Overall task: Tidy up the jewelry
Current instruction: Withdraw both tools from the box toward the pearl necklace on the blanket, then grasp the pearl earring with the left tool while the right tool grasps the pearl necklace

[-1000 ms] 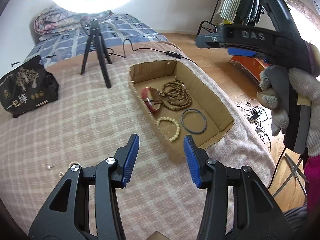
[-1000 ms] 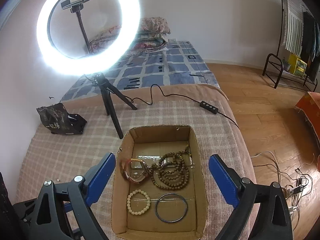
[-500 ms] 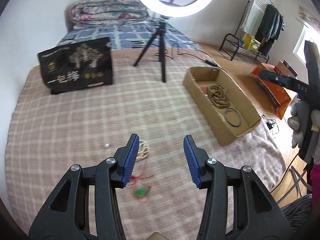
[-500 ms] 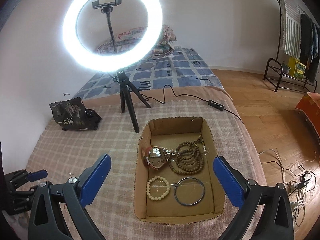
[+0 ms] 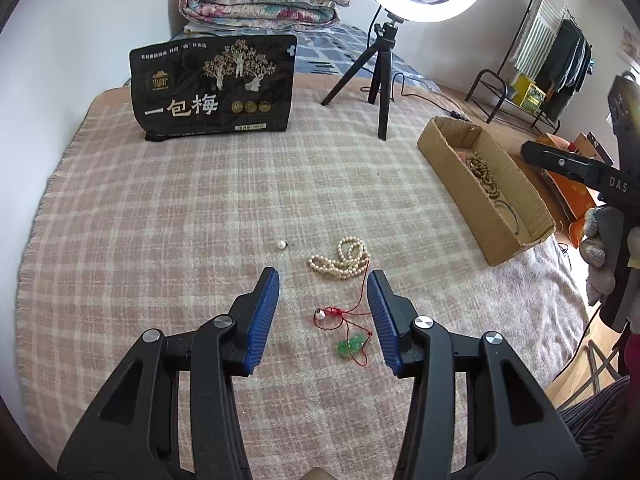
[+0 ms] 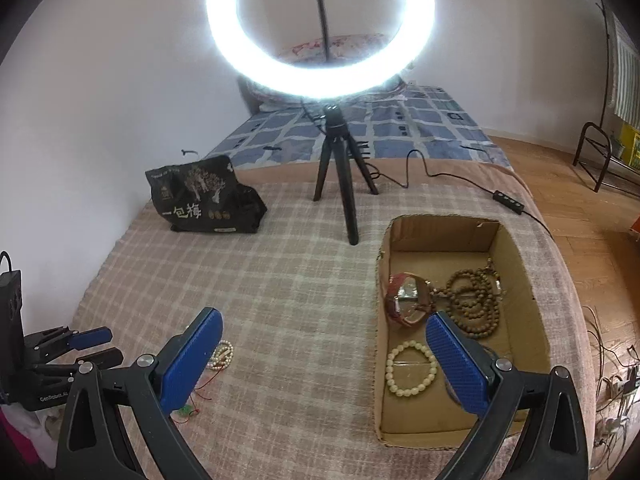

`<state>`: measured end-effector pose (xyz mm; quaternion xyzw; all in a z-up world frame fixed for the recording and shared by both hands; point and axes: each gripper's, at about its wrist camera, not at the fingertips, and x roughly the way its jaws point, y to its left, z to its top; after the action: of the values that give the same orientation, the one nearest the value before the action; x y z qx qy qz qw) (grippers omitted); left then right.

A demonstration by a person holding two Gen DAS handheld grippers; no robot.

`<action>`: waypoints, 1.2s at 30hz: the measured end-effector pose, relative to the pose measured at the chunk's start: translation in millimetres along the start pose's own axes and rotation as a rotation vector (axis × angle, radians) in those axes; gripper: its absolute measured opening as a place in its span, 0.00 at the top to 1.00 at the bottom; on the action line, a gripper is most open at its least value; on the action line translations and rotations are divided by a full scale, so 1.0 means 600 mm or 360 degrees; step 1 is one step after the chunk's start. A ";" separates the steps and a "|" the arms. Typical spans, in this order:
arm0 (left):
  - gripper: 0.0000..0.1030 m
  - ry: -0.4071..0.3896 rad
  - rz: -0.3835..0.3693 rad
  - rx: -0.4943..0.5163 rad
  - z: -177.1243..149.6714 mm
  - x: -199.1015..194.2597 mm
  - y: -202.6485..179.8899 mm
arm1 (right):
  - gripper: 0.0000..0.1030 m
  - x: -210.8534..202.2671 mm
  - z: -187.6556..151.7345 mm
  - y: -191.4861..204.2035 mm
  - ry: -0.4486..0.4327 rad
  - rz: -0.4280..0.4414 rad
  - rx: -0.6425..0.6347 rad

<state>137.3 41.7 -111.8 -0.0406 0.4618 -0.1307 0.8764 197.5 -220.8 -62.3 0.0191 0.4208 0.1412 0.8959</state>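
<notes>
Left gripper (image 5: 323,292), jaws open, empty, poised over pearl necklace (image 5: 340,258) and red-cord pendant (image 5: 351,345), seemingly jade, near bed's (image 5: 160,208) front edge, probably for boxing in cardboard box (image 6: 520,264); right gripper (image 6: 324,360) open, empty.

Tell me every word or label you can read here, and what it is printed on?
"一包梅": large white characters on the black snack bag standing on the blanket.
"DAS": on the black arm of the right gripper, seen from the left wrist camera.
"GenRobot.AI": on the body of the left gripper, small but readable.
The bag's top line, gold logo and bottom label: too small to read.
</notes>
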 end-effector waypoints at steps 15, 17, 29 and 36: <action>0.74 0.0130 -0.0048 0.0008 -0.044 0.049 0.009 | 0.16 0.122 -0.024 0.085 0.0291 0.0242 -0.0047; 0.78 0.0138 -0.0052 0.0008 -0.046 0.052 0.012 | 0.19 0.135 -0.028 0.093 0.0330 0.0261 -0.0050; 0.78 0.0168 -0.0043 0.0163 -0.052 0.085 0.000 | 0.37 0.195 -0.056 0.136 0.0495 0.0328 -0.0121; 0.82 0.0199 -0.0009 0.0285 -0.061 0.111 -0.015 | 0.49 0.220 -0.064 0.136 0.0540 0.0338 -0.0111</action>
<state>141.2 16.9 -184.0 0.0448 0.5020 -0.1761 0.8456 229.2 -110.2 -173.2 0.0084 0.5562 0.2506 0.7923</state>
